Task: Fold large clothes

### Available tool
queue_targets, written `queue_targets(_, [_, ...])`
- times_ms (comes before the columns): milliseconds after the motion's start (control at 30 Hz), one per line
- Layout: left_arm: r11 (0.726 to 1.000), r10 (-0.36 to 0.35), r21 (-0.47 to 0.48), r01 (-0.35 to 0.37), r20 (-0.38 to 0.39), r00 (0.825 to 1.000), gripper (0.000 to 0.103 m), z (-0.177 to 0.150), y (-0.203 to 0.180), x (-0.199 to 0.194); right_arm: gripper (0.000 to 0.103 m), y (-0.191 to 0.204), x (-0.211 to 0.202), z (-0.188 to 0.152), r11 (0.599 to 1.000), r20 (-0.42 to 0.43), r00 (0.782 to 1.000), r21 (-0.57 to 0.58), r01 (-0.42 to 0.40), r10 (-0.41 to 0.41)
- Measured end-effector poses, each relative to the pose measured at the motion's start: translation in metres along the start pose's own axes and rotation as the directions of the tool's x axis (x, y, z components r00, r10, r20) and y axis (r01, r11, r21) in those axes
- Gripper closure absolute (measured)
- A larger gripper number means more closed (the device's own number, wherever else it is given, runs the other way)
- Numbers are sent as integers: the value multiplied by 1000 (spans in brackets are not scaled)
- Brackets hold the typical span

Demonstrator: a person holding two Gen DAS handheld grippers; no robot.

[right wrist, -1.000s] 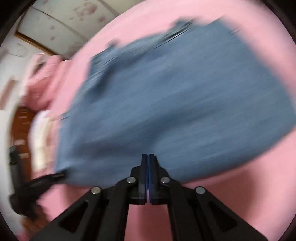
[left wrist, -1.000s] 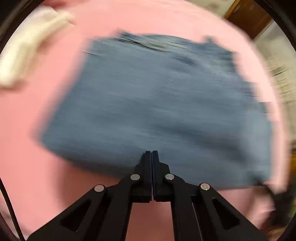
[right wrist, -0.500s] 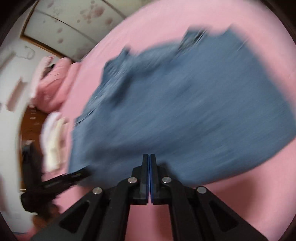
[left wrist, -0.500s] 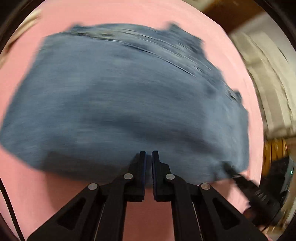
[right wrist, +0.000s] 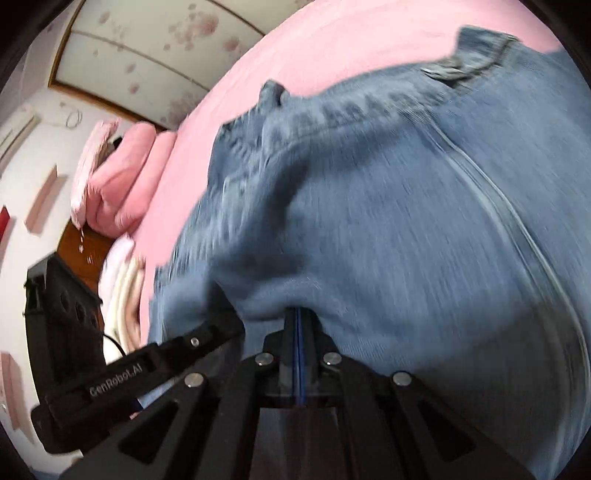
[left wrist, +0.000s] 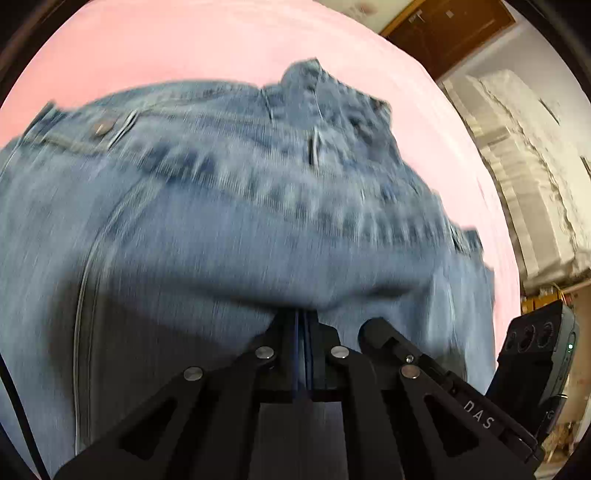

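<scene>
Jeans (left wrist: 229,221) lay spread on the pink bed (left wrist: 184,48), waistband toward its far edge, near fold bunched up at your tools.

Left wrist view: your left gripper (left wrist: 303,317) had its jaws pressed together on the near denim edge, cloth humped over the tips. Half a second before, those jaws stood slightly apart, short of the fabric; a second before, the jeans lay flat and further off. So the grab was fresh, and I judge the fold ready to be lifted over toward the waistband. Your right gripper (left wrist: 373,330) showed at lower right, tip in the same edge, just beside the left. Off the bed's right edge: a white wall (left wrist: 524,177) with rough plaster and a brown door (left wrist: 454,33).

Right wrist view: your right gripper (right wrist: 298,314) was likewise clamped on the denim (right wrist: 369,206) fold. The left gripper (right wrist: 221,325) came in from lower left, its tip buried in cloth. At the bed's left edge sat pink pillows (right wrist: 118,184) and a pale folded garment (right wrist: 125,291), near the jeans' side, possibly in the way. Motion blur hid finer detail.
</scene>
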State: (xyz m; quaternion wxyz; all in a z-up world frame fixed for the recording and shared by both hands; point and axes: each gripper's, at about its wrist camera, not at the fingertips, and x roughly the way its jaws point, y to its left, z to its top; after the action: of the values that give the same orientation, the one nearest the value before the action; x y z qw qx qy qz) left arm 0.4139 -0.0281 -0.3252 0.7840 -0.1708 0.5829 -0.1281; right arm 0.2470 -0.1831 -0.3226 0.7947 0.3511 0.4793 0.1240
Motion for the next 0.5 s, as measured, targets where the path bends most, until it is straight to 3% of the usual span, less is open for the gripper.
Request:
queue_targets(200, [1000, 11, -4, -11, 95, 995, 101, 23, 9, -4, 103, 21, 33, 40, 999, 42, 999, -37, 16, -14])
queue_targets(300, [996, -47, -71, 53, 85, 995, 102, 32, 29, -7, 103, 11, 24, 48, 996, 7, 1000, -89, 0, 0])
queue_targets(367, [997, -9, -79, 17, 104, 995, 102, 30, 47, -24, 103, 5, 12, 56, 992, 12, 1000, -121, 20, -18])
queue_targets(433, [996, 48, -84, -37, 137, 989, 102, 29, 68, -44, 103, -9, -7, 73, 983, 58, 993, -150, 108, -100])
queue_targets(467, [989, 127, -97, -113, 156, 980, 102, 28, 81, -56, 103, -26, -27, 83, 969, 108, 976, -140, 204, -190])
queue_targets(500, [982, 175, -103, -158, 182, 968, 102, 29, 94, -66, 103, -41, -42, 90, 945, 144, 945, -106, 309, -293])
